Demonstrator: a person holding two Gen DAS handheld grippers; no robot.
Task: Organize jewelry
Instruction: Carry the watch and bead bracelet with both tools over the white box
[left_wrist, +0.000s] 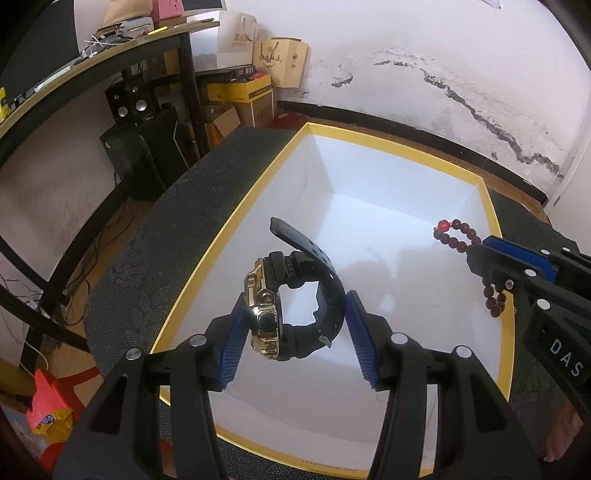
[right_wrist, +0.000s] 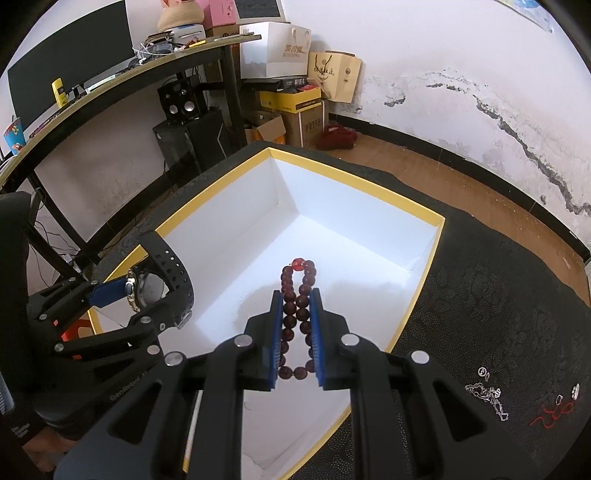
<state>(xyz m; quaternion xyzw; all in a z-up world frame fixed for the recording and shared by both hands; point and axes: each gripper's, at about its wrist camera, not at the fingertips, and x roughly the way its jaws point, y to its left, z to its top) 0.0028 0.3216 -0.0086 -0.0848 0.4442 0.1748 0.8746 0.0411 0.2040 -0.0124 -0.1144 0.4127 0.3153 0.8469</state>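
A gold-faced watch with a black strap (left_wrist: 284, 295) sits between the blue pads of my left gripper (left_wrist: 295, 306), held over the white inside of the open box with a yellow rim (left_wrist: 236, 221). The watch also shows in the right wrist view (right_wrist: 159, 284). My right gripper (right_wrist: 297, 295) is shut on a dark red bead bracelet (right_wrist: 297, 295) with one bright red bead, held over the box (right_wrist: 413, 295). The bracelet also shows in the left wrist view (left_wrist: 458, 236), hanging from the right gripper (left_wrist: 480, 254).
The box lies on a dark patterned cloth (right_wrist: 498, 314). A silver chain (right_wrist: 487, 397), a small ring (right_wrist: 482, 372), a red string (right_wrist: 554, 411) and a small silver piece (right_wrist: 574, 391) lie on the cloth to the right. A desk and cartons stand behind.
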